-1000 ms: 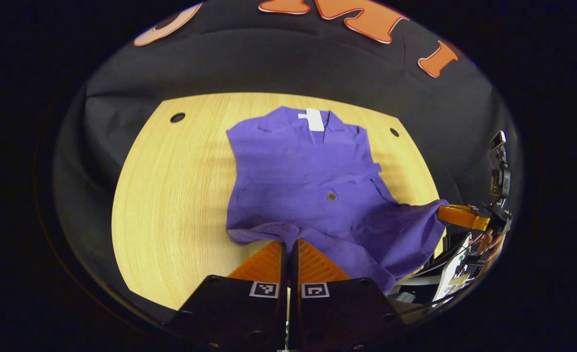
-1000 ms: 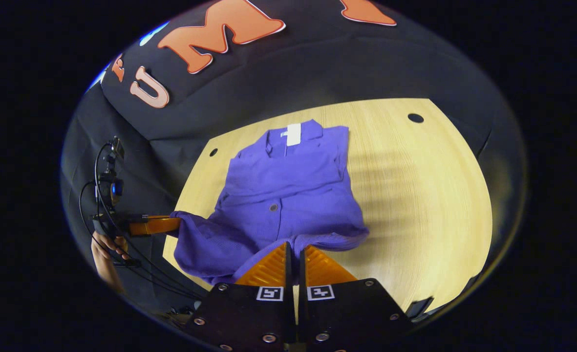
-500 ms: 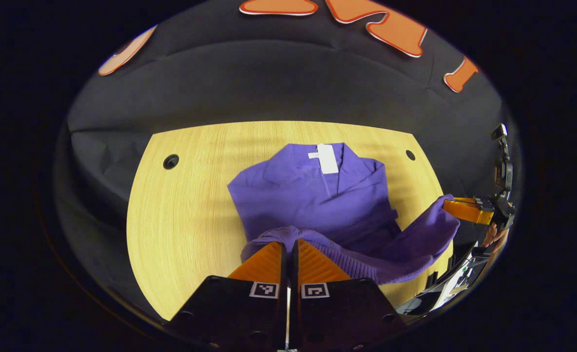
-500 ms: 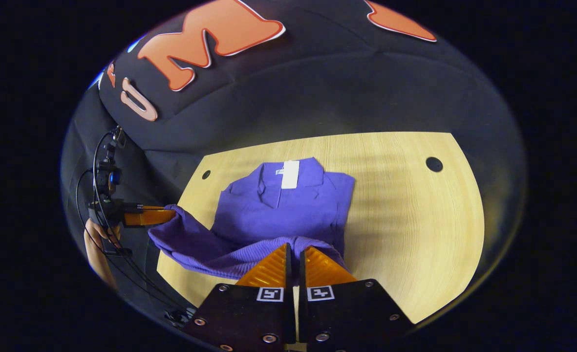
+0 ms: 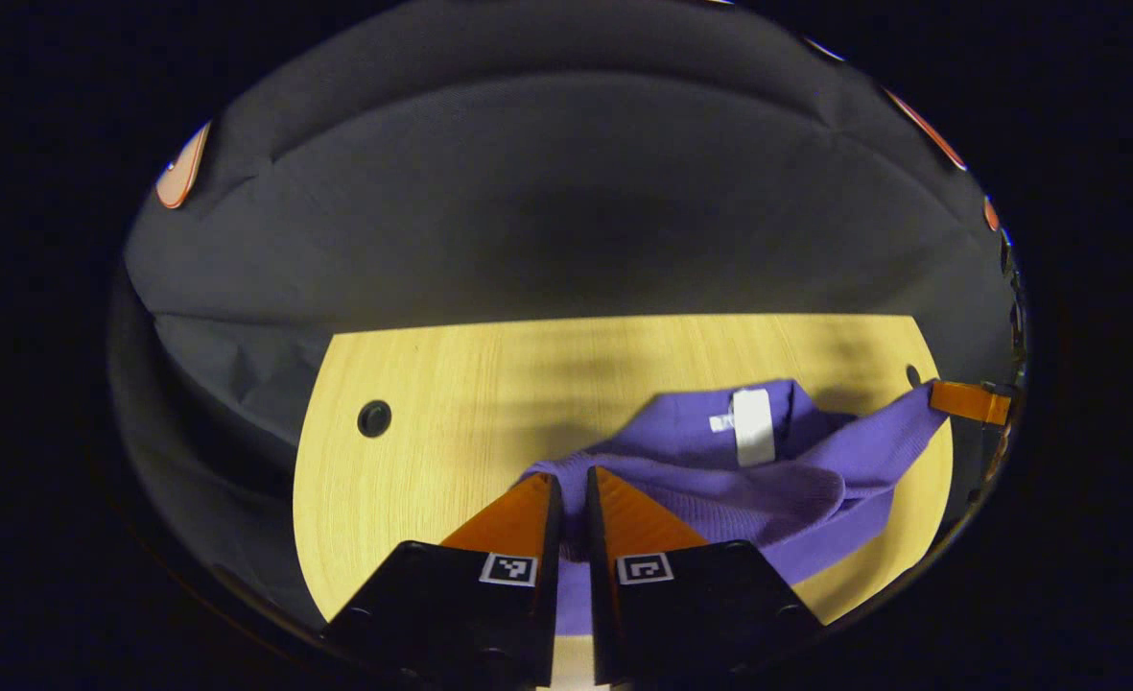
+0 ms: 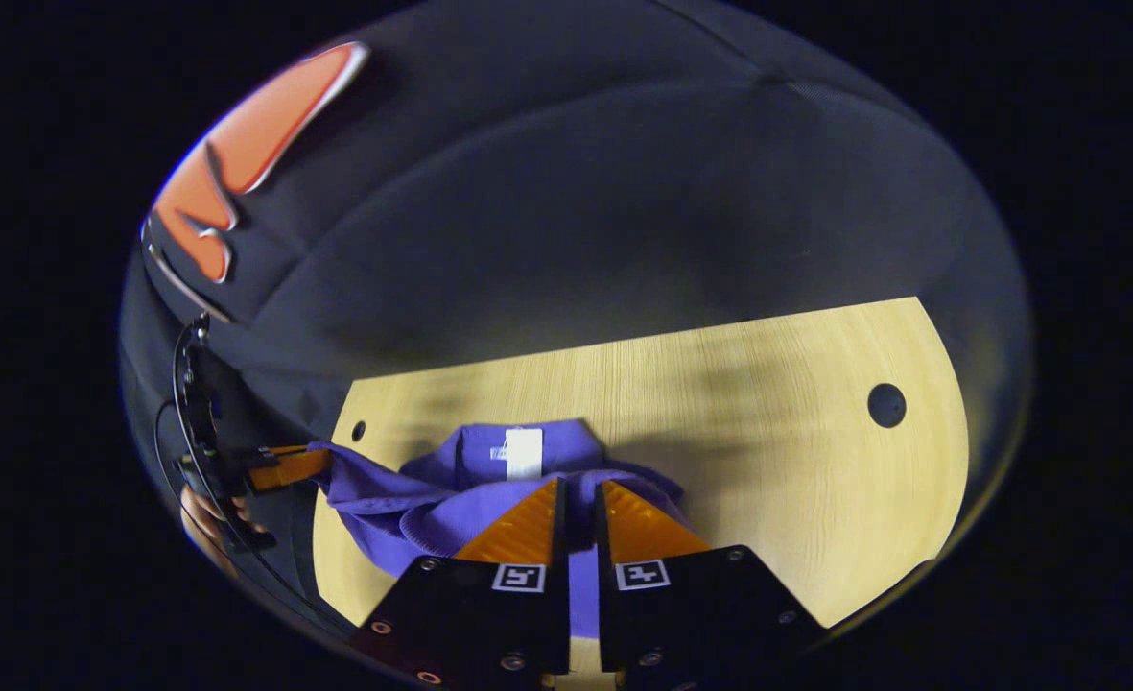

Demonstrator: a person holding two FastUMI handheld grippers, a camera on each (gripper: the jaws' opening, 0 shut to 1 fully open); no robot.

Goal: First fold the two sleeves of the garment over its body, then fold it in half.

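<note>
The booth's black cloth wall (image 5: 547, 173) takes up the upper part of both views, hanging in soft folds behind the table. Below it lies the light wooden table (image 5: 413, 403), its grain running across, with 1 dark round hole (image 5: 373, 418) near its left edge in the left gripper view and another hole (image 6: 885, 405) towards the right edge in the right gripper view.

On the table rests the purple garment (image 5: 767, 480), a ribbed knit. Its collar end lies flat on the wood with a white label (image 5: 750, 427) facing up at the neck. The nearer part is lifted off the table and drawn over the collar end in a thick, rounded roll, so the cloth lies doubled and bunched. In the right gripper view the same roll sits just below the label (image 6: 524, 453).

The left gripper (image 5: 568, 480) has its 2 fingers nearly pressed together, pinching the raised hem of the garment at the roll's near edge. The right gripper (image 6: 578, 489) likewise pinches the hem between its close-set fingers; it also appears far off at the right edge of the left gripper view, with the cloth stretched taut up to it. A hand (image 6: 203, 518) shows dimly at the left edge of the right gripper view.
</note>
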